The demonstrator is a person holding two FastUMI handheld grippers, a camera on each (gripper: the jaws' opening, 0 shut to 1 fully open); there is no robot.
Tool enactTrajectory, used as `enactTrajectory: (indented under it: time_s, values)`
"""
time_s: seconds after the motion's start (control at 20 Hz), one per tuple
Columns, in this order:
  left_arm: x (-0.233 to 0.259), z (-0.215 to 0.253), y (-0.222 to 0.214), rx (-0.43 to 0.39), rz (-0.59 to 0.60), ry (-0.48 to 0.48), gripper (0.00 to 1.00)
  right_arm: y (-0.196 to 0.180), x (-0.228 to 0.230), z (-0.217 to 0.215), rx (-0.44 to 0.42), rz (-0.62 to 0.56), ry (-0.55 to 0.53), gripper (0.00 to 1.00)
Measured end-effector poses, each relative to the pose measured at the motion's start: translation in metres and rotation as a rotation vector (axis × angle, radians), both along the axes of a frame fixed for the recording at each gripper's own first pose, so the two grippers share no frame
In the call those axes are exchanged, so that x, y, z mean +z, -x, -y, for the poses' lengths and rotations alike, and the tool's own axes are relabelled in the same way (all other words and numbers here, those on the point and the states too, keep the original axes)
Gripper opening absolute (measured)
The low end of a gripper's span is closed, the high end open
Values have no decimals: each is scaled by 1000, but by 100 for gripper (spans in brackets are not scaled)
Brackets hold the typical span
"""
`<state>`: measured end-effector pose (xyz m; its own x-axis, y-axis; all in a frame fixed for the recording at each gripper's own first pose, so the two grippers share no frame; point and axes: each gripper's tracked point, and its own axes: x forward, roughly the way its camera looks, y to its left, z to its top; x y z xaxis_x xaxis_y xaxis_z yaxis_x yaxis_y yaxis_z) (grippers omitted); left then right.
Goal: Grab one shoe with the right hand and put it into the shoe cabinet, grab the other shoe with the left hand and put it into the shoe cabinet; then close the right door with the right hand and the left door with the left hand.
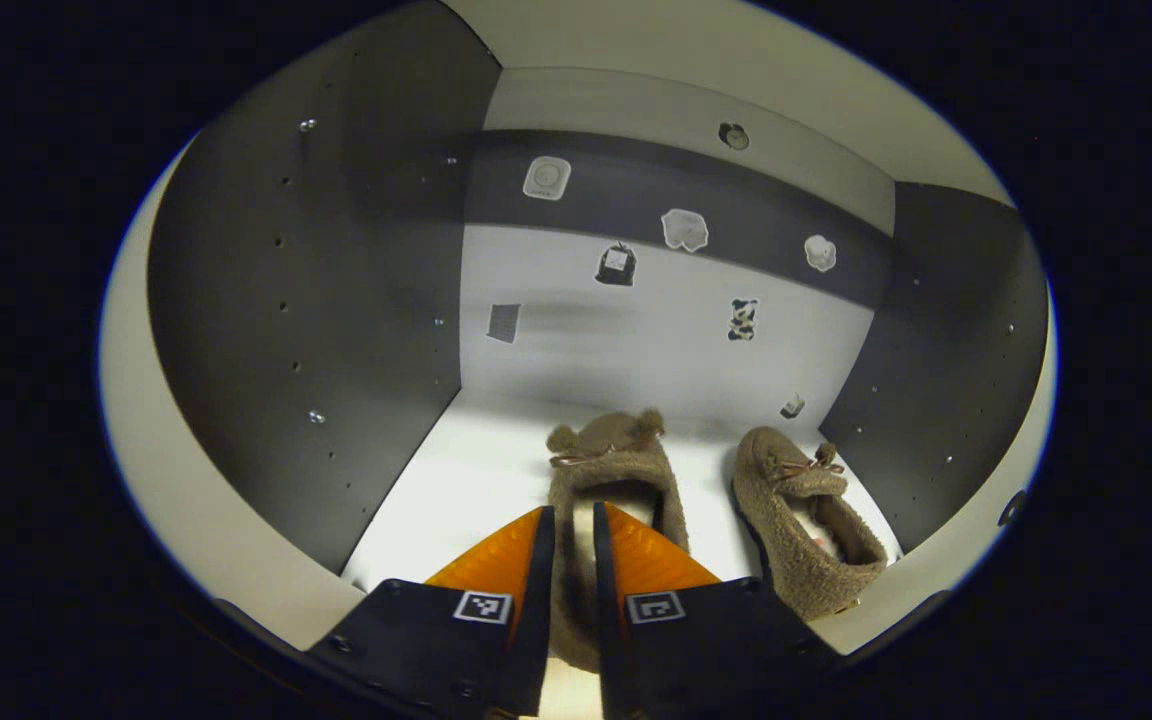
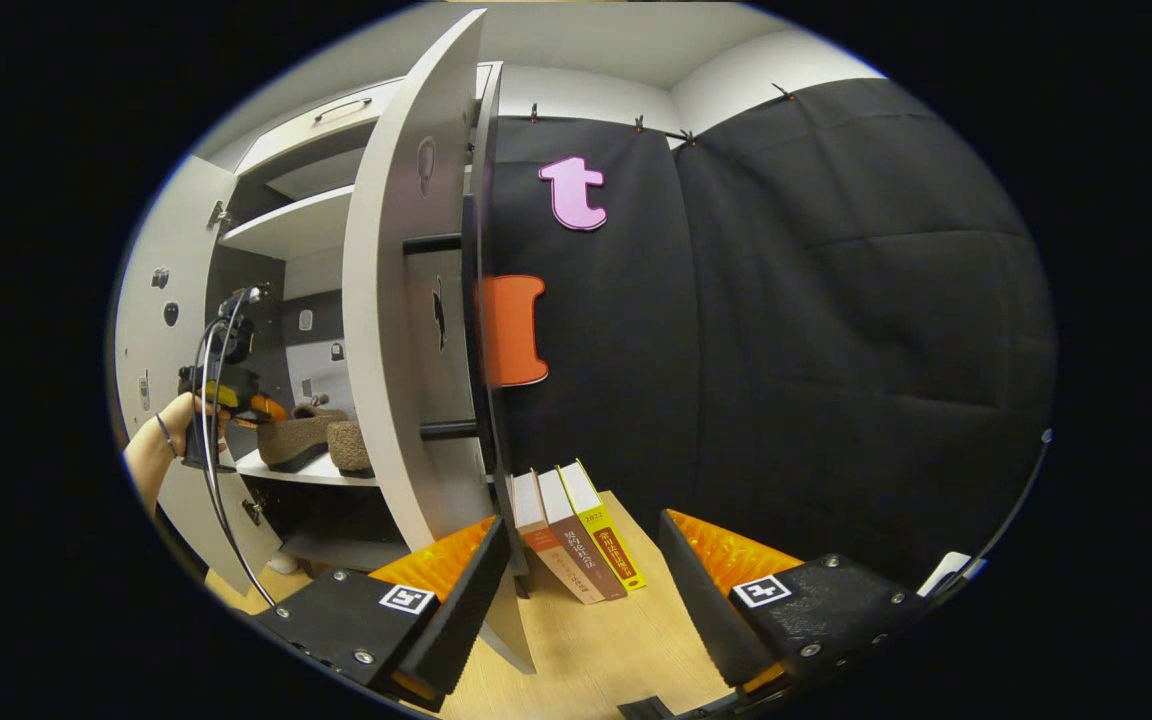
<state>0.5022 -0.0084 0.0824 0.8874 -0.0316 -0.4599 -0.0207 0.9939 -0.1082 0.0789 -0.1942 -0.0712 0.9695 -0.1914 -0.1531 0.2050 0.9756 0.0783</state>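
Observation:
Two fuzzy brown shoes sit side by side on the white shelf (image 1: 456,480) inside the shoe cabinet. In the left gripper view my left gripper (image 1: 574,520) is shut on the heel rim of the left-hand shoe (image 1: 616,450), one finger inside and one outside. The other shoe (image 1: 806,520) rests free to its right. In the right gripper view my right gripper (image 2: 584,525) is open and holds nothing, just beside the lower edge of the open right door (image 2: 396,300). Farther off, a hand (image 2: 161,440) holds the left gripper (image 2: 266,408) at the shoes (image 2: 301,435).
Both cabinet doors stand open, with the left door (image 2: 151,300) at the far left. Three books (image 2: 576,540) lean against the booth wall on the wooden floor (image 2: 616,640) right of the cabinet. Dark side walls (image 1: 316,300) flank the shelf.

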Motion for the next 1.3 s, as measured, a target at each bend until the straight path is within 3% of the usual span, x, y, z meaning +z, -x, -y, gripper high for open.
enactTrajectory:
  time_s: [0.05,0.15,0.2,0.25,0.3,0.4,0.55,0.6,0.75,0.8,0.85,0.9,1.15,1.25,1.3]
  values:
    - [7,-2,4,-4,14,-8,36,-1,-1,0,3,-1,-1,93]
    - [25,-2,12,-17,51,-40,39,-2,-2,0,13,-1,7,93]
    - [37,-2,19,-25,75,-53,59,-3,-2,0,17,-1,11,93]
    - [48,0,24,-29,103,-64,63,-4,-2,-1,22,-2,12,93]
    - [60,0,30,-34,129,-73,75,-6,-2,-4,30,-1,8,93]
    - [80,2,46,-40,180,-64,70,-9,-4,-6,42,0,2,93]
    - [106,6,75,-53,248,-45,85,-9,-6,-9,55,-2,-13,92]
    - [115,3,84,-47,273,-57,96,-8,-5,-11,60,-3,-14,92]
    - [145,-4,119,-32,360,-99,97,-7,-3,-16,66,2,16,91]
    - [153,-3,130,-35,387,-106,97,-5,-2,-19,67,3,25,99]
    - [160,-3,141,-40,408,-113,97,-5,-1,-21,69,4,28,99]
    - [163,-5,151,-43,423,-120,96,-5,-1,-22,68,5,29,91]
    - [172,-19,201,-33,468,-135,94,4,2,-33,72,18,21,89]
    - [173,-24,222,-34,472,-127,99,5,3,-42,82,22,35,89]
    - [171,-29,231,-33,469,-119,94,6,3,-46,87,22,38,89]
